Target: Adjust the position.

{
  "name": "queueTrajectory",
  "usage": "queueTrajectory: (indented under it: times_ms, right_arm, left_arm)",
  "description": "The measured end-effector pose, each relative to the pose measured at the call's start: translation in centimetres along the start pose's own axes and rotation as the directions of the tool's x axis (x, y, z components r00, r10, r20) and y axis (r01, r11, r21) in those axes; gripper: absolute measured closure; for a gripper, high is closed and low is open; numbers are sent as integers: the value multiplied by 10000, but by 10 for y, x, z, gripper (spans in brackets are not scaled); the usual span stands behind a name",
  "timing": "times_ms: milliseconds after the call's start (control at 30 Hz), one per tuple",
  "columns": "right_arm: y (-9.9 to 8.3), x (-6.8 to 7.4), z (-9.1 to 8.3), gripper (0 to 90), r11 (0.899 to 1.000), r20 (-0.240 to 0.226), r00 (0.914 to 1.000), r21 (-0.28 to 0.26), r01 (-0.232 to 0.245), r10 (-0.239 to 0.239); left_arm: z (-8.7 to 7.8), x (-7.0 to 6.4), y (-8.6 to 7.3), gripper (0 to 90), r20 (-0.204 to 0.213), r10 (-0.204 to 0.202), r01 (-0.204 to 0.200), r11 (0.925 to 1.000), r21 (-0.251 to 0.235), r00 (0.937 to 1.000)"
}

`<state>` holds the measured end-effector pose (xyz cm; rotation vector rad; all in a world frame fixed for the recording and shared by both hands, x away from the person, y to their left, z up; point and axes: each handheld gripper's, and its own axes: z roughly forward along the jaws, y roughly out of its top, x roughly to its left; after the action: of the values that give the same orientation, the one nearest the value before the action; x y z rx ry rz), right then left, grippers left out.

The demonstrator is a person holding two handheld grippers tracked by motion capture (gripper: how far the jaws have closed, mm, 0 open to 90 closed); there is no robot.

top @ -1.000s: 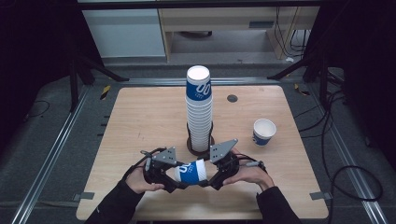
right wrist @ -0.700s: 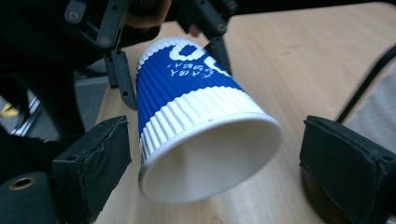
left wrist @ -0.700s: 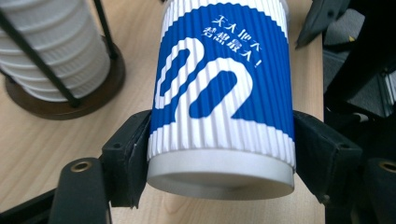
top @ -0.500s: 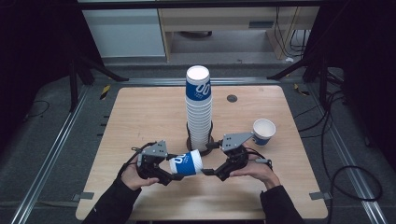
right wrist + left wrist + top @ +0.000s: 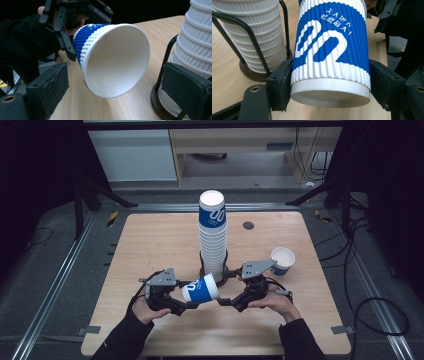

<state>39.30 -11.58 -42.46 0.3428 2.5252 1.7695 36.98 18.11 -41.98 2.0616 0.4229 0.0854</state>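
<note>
A blue-and-white ribbed paper cup [image 5: 201, 288] lies on its side just above the table, its open mouth turned toward my right gripper. My left gripper [image 5: 187, 296] is shut on the cup [image 5: 329, 55] near its base, with a pad pressed to each side. The left gripper's [image 5: 330, 87] jaws flank the cup's bottom rim. My right gripper [image 5: 225, 288] stands open just off the cup's mouth. In the right gripper view the cup [image 5: 112, 57] hangs between the right gripper's [image 5: 117, 87] wide-spread pads without touching them.
A tall stack of like cups [image 5: 212, 235] stands in a black wire holder [image 5: 254, 72] at mid-table, just behind both grippers. One upright cup [image 5: 283, 261] sits at the right. A small dark disc [image 5: 248, 225] lies near the far edge.
The two grippers, close together on the cup a second ago, have drawn apart. The right one has come off the cup and opened; the cup stays in the left gripper.
</note>
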Motion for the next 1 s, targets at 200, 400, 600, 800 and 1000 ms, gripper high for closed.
queueTrajectory:
  times_ms: [200, 400, 600, 800, 1000]
  right_arm:
    - [0, 0, 2, 71, 9997, -235, 9996, -210, -140, 135]
    - [-2, 2, 8, 68, 9996, -612, 9977, -77, -286, 281]
    - [-4, 2, 12, 70, 9992, -830, 9958, -46, -385, 380]
    - [-5, 3, 17, 100, 9988, -1141, 9923, 93, -483, 490]
    - [-6, 3, 16, 140, 9982, -1536, 9863, 136, -584, 598]
  left_arm:
    - [4, -2, 0, 265, 137, 84, -83, 9999, -62, 9999]
    - [5, -6, 1, 265, 297, 275, -267, 9993, -271, 9992]
    - [6, -11, 3, 266, 527, 458, -439, 9984, -361, 9976]
    - [10, -14, 3, 267, 748, 575, -558, 9981, -248, 9955]
    - [10, -13, 2, 267, 975, 506, -492, 9986, -167, 9939]
